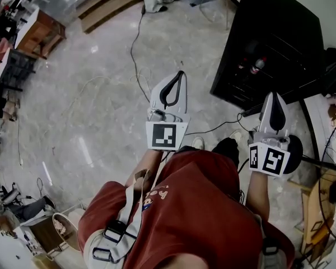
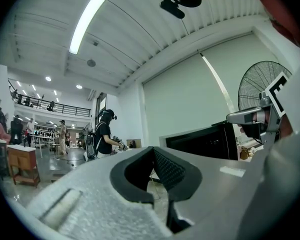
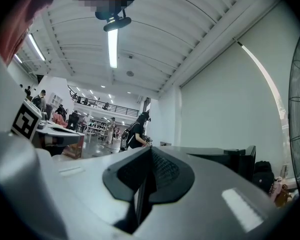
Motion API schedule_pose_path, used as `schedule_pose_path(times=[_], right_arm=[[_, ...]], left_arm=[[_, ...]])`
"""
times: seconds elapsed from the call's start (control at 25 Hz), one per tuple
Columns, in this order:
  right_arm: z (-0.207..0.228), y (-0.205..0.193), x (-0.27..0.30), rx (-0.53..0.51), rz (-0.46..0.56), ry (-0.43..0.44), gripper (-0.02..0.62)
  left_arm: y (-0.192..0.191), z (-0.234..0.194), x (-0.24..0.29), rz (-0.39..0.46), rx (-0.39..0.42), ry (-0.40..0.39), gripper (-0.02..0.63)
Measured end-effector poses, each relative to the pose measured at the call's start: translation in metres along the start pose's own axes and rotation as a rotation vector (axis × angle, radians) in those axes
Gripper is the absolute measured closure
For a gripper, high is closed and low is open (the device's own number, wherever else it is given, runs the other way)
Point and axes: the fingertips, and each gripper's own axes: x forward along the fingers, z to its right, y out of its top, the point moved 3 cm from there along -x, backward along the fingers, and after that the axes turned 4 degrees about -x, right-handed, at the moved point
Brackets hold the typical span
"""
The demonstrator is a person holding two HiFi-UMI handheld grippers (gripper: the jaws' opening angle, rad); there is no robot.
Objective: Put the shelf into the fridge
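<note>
The white left gripper (image 1: 178,83) has its jaws together on nothing, and so does the white right gripper (image 1: 273,102). Ahead stands the tall black fridge (image 1: 269,43). I see no loose shelf. I'd guess it is stiff, flat and awkward, best gripped by opposite edges.

floor (image 1: 95,88): polished grey stone with pale reflections of the lights. a black cable (image 1: 135,49) runs across it. a low wooden platform (image 1: 109,4) lies at the top edge of the head view. a wooden table (image 1: 42,32) stands at the upper left. ceiling (image 2: 150,29): white, ribbed and curved, fitted with one long strip light (image 2: 87,21), which is lit. wall (image 2: 190,99): plain pale green. a round caged fan (image 2: 260,84) stands before it at the right. far end of the hall: a mezzanine with a dark railing (image 2: 55,105), with small round downlights (image 2: 48,78) above it.
</note>
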Motion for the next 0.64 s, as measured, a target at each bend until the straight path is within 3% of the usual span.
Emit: schedule_pose_path(times=[0.64], right_arm=[[-0.0012,-0.0028,0.0000,0.003,-0.014,-0.023,0.597]], left_arm=[[-0.0042,0.0020,0.0041,-0.012,0.004,-0.023,0.600]])
